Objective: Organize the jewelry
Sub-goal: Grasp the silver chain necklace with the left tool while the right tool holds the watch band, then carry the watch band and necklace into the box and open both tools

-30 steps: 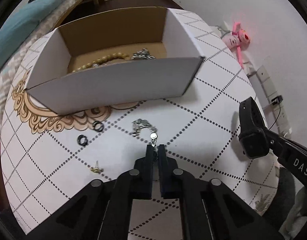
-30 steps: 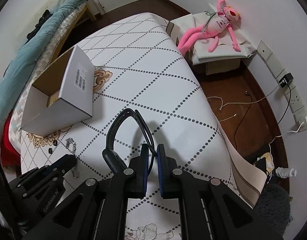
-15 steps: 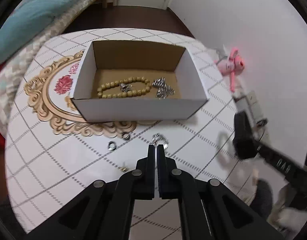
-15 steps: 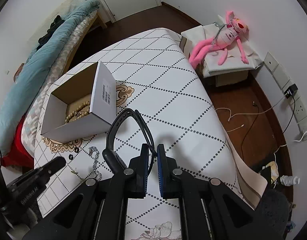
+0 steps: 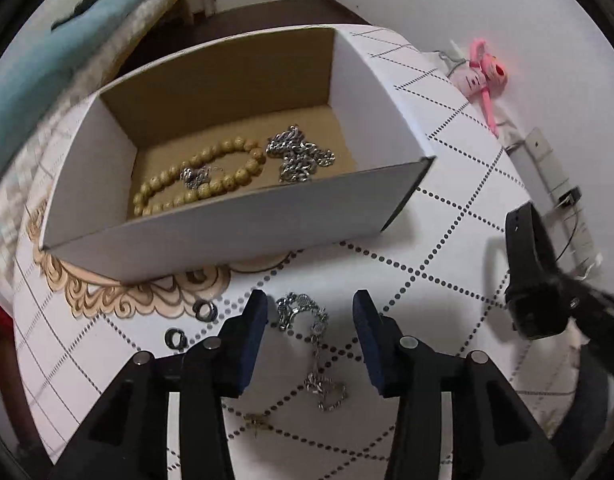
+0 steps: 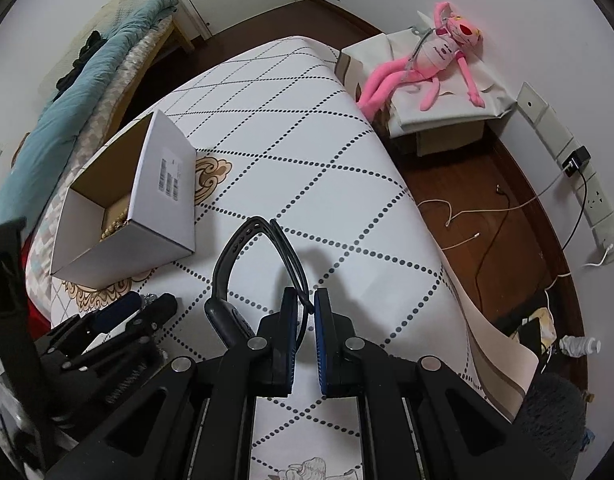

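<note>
Left tongs (image 5: 307, 320) spread wide over silver chain (image 5: 303, 312), right tongs (image 6: 305, 312) pinching black watch (image 6: 243, 280), diamond-patterned tablecloth (image 6: 307, 140), bed (image 6: 87, 80) behind

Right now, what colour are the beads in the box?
Tan-yellow bead bracelet, clearest in the left wrist view.

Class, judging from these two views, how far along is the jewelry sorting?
Done: a bead bracelet and silver chain lie in the box. In hand: the right hand-held gripper clamps a black watch; the left hand-held gripper is open over a chain on the table. Left: two black rings and a small gold piece.
</note>
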Action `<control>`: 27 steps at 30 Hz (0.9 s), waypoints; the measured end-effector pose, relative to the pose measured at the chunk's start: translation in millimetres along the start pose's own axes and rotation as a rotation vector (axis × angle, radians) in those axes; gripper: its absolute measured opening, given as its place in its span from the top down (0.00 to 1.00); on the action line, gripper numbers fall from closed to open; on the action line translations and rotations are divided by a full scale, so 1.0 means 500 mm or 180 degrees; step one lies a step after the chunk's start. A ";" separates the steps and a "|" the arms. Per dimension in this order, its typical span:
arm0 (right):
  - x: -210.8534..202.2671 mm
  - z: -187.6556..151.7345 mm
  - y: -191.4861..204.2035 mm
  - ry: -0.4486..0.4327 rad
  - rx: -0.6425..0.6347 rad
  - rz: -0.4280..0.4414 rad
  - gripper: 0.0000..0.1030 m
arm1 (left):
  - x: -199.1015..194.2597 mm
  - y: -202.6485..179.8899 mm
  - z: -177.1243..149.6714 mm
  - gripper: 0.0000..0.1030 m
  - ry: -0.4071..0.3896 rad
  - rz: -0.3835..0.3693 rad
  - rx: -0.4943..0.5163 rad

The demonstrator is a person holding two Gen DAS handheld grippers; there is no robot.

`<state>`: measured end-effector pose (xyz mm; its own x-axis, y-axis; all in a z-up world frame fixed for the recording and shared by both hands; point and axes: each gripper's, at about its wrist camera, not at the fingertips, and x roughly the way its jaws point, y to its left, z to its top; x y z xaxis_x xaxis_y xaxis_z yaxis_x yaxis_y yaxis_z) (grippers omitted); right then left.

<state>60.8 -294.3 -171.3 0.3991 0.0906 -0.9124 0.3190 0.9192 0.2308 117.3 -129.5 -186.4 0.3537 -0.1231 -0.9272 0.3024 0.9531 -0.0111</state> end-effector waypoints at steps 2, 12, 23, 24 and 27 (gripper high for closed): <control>0.000 0.002 -0.003 -0.0002 0.0020 0.0006 0.92 | -0.003 -0.005 -0.003 0.86 -0.0069 -0.0013 0.0023; -0.029 0.008 0.002 -0.0102 0.0008 0.0086 0.92 | -0.039 0.050 -0.041 0.94 -0.0112 -0.0164 -0.0258; -0.088 0.007 0.034 -0.0212 -0.0094 0.0285 0.92 | -0.173 0.117 -0.066 0.94 -0.0386 -0.0477 -0.0590; -0.092 0.008 0.038 -0.0220 -0.0106 0.0302 0.92 | -0.184 0.118 -0.062 0.94 -0.0418 -0.0511 -0.0603; -0.111 0.015 0.060 -0.0253 -0.0172 0.0369 0.92 | -0.223 0.123 -0.043 0.94 -0.0536 -0.0591 -0.0617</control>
<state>54.5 -274.8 -111.1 0.4982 0.1687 -0.8505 0.2209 0.9238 0.3126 77.4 -51.1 -91.7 0.4548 -0.3284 -0.8278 0.2068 0.9431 -0.2605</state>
